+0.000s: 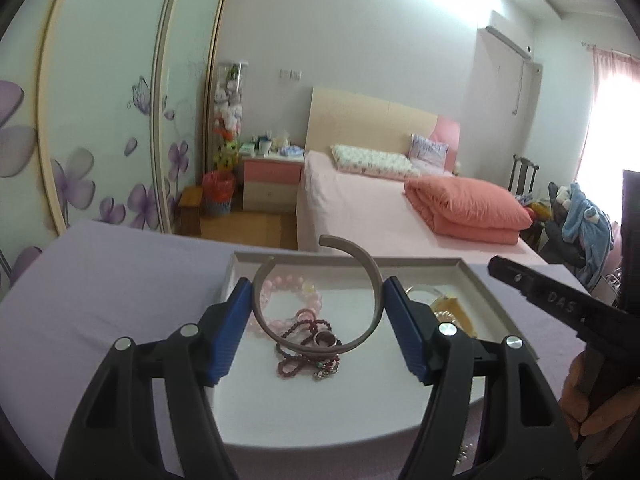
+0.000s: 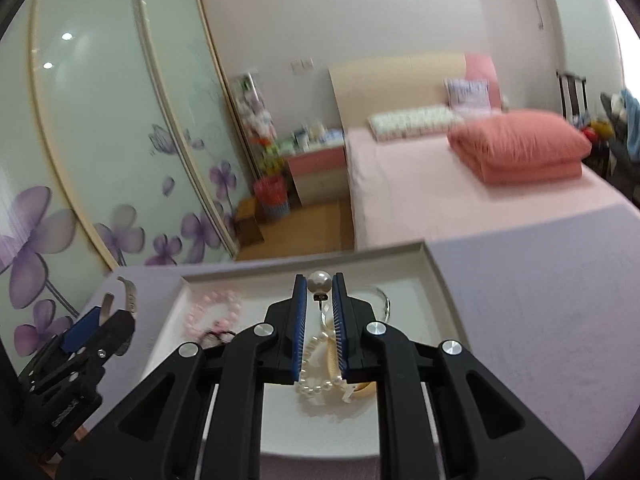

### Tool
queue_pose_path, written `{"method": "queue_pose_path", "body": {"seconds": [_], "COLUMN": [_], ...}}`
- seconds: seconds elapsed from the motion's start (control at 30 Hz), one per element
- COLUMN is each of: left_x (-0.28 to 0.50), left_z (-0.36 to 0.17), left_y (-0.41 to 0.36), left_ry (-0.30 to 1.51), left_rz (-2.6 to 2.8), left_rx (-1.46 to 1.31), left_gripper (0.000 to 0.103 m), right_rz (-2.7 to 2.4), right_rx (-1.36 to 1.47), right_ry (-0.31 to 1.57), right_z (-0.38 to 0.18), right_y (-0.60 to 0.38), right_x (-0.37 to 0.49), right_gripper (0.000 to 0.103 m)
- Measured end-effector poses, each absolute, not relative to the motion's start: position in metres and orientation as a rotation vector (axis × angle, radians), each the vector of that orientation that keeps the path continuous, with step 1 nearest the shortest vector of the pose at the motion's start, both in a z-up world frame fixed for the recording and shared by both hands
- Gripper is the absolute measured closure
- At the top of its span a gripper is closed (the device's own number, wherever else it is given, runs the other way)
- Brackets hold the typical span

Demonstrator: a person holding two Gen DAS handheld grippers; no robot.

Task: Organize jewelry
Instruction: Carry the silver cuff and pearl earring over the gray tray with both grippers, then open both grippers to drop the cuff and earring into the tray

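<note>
Left gripper [image 1: 318,300] clamped on open silver cuff bangle [image 1: 320,292] above white tray [image 1: 476,280] middle, right gripper [image 2: 319,292] pinching pearl earring [image 2: 319,282] near far rim, bead bracelets [image 1: 308,340] below, purple cloth [image 1: 100,280] bare left and right.

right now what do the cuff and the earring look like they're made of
Cuff, gripped by the left gripper: likely metal, a dull grey satin finish, a thin rigid open band with clean-cut ends.
Earring, in the right gripper: pearl or imitation pearl, glossy off-white ball with a bright highlight; the dark post below looks metallic.
</note>
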State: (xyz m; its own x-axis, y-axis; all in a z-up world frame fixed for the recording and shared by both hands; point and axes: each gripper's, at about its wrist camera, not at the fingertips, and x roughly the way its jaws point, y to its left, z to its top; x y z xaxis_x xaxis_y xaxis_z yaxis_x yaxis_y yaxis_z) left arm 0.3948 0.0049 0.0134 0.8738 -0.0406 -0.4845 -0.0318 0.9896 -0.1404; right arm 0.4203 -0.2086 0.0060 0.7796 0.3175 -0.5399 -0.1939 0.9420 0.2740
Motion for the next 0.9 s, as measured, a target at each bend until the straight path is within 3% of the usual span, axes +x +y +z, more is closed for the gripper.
{"method": "queue_pose_path", "body": {"seconds": [0.23, 0.3, 0.37, 0.9], "left_x": [0.418, 0.421, 0.426, 0.398], "left_z": [-0.009, -0.012, -0.015, -0.008], "left_y": [-0.002, -0.002, 0.002, 0.007], "left_ry": [0.555, 0.564, 0.577, 0.53], "left_rz": [-0.025, -0.024, -0.027, -0.01], "left_rx": [-0.121, -0.122, -0.127, -0.106], "left_gripper": [0.038, 0.037, 0.037, 0.037], "right_rz": [0.291, 0.294, 0.287, 0.264], "right_rx": [0.214, 0.216, 0.229, 0.232], "right_ry": [0.692, 0.7, 0.689, 0.62], "right_z": [-0.012, -0.012, -0.012, -0.006], "right_y": [-0.202, -0.203, -0.209, -0.237], "right_x": [0.438, 0.441, 0.437, 0.401], "right_gripper": [0.089, 0.083, 0.07, 0.07]}}
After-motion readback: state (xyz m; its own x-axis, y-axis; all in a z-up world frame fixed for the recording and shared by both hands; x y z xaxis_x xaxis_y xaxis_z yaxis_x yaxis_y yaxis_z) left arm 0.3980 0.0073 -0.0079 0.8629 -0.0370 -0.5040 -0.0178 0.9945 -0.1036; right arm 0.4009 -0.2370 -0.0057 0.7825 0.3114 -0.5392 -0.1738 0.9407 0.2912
